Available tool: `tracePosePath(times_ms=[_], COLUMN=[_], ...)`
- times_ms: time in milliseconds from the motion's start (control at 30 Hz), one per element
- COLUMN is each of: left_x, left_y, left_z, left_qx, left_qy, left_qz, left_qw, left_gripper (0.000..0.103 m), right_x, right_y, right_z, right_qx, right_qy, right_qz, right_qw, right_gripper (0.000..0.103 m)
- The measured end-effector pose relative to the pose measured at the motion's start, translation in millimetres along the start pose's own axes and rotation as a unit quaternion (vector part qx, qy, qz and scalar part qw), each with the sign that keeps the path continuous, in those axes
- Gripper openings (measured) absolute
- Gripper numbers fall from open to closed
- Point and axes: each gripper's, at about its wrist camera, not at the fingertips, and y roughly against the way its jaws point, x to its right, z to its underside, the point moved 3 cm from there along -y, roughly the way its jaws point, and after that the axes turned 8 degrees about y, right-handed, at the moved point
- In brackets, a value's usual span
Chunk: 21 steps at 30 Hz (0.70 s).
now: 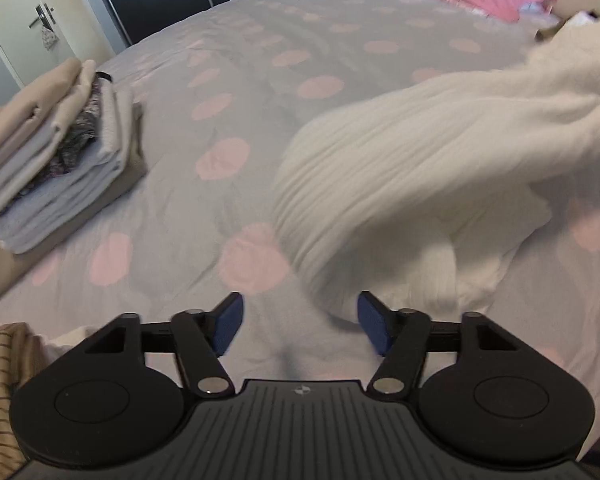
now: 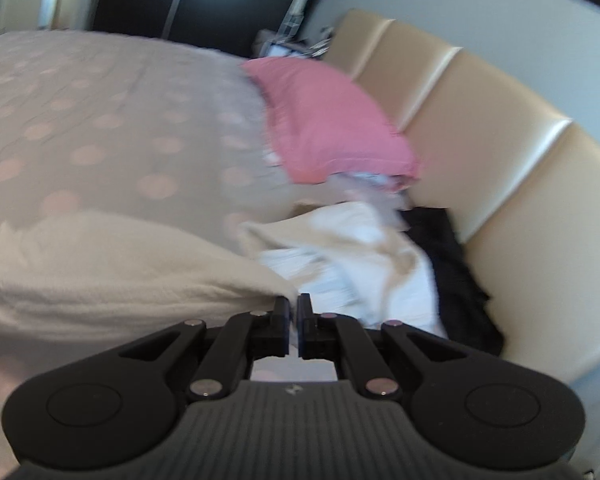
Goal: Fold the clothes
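Right wrist: right tool point(image 2: 294, 308) pinches white garment point(image 2: 112, 276); left tool point(image 1: 300, 326) parted, empty

White garment point(image 1: 440, 168) motion-blurred, cut off at right edge. Striped cloth point(image 1: 0, 380) cropped at left edge. Pile by headboard point(image 2: 340, 256) too blurred to ID items.

- open stretch of bedspread point(image 1: 260, 92) ahead of left gripper point(image 1: 300, 326), nothing between its spread jaws
- blocked on the left by folded stack point(image 1: 56, 148)
- blocked on the right by white garment point(image 1: 420, 168) draped across
- hemmed beyond by pink pillow point(image 2: 328, 120), headboard point(image 2: 500, 168), loose pile point(image 2: 352, 256)
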Motion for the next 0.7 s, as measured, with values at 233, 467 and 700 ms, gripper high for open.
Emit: tracePosePath(times_ms=[233, 467, 700], left_x=[37, 108, 163], left_y=[6, 18, 6], left_z=[-17, 12, 54], left_qx=[0.032, 0.047, 0.073], left_qy=[0.015, -0.150, -0.264], left_qz=[0.098, 0.106, 0.068], left_qw=[0.9945, 0.9818, 0.9594], left_gripper=[0.057, 0.059, 0.059], right_x=[48, 88, 109], right_y=[10, -5, -15], right_z=[-1, 6, 12], right_qx=[0.006, -0.013, -0.022], right_qy=[-0.017, -0.033, -0.051], right_qz=[0.051, 0.094, 0.090], right_qw=[0.999, 0.995, 0.994], right_gripper=[0.004, 0.004, 0.004])
